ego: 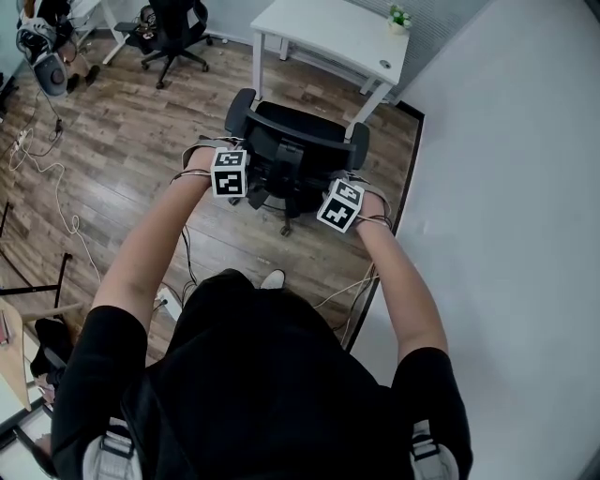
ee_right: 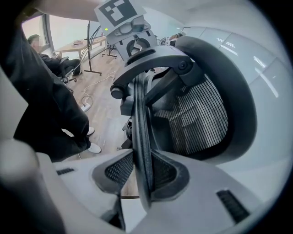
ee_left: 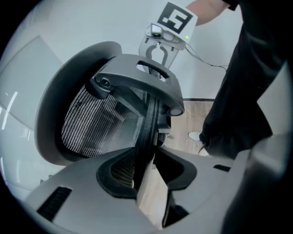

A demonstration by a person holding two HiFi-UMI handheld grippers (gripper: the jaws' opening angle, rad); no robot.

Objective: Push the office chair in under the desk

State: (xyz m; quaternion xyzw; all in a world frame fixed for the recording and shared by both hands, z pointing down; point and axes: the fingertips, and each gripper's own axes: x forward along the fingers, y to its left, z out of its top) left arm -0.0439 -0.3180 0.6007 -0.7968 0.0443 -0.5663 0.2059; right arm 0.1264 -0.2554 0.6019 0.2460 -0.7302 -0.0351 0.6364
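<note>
Jaw state came only from the gripper views. Your left gripper [ee_left: 145, 170] pinched the thin black top rim [ee_left: 147, 123] of the black mesh-backed office chair [ego: 298, 141], a pad on each side. Your right gripper [ee_right: 139, 176] clamped the same rim further along, both pads pressed on it. Head view hid both sets of jaws under the black-and-white marker cubes [ego: 230, 173]; your arms were out straight. Each gripper view caught the other gripper at the top of frame, past the dark curved back brace [ee_left: 137, 73].

Head view alone showed the white rectangular desk [ego: 319, 37], with a small potted green plant [ego: 400, 18] on its far right corner. Right gripper view alone showed a seated person [ee_right: 57, 64] far off.

Around you were a brown wood-plank floor [ego: 122, 159] and loose white cables [ego: 66, 211]. A white wall panel [ego: 506, 187] stood close on your right. The desk's white front leg [ego: 375, 98] stood near the chair's right armrest [ego: 358, 145]. A second black swivel chair [ego: 173, 28] stood well apart, left of the desk.

The chair was straight ahead of both grippers, backrest toward you, rim running from one gripper to the other. Its seat pointed at the desk and it stood just short of the desk's near edge, not yet under.
</note>
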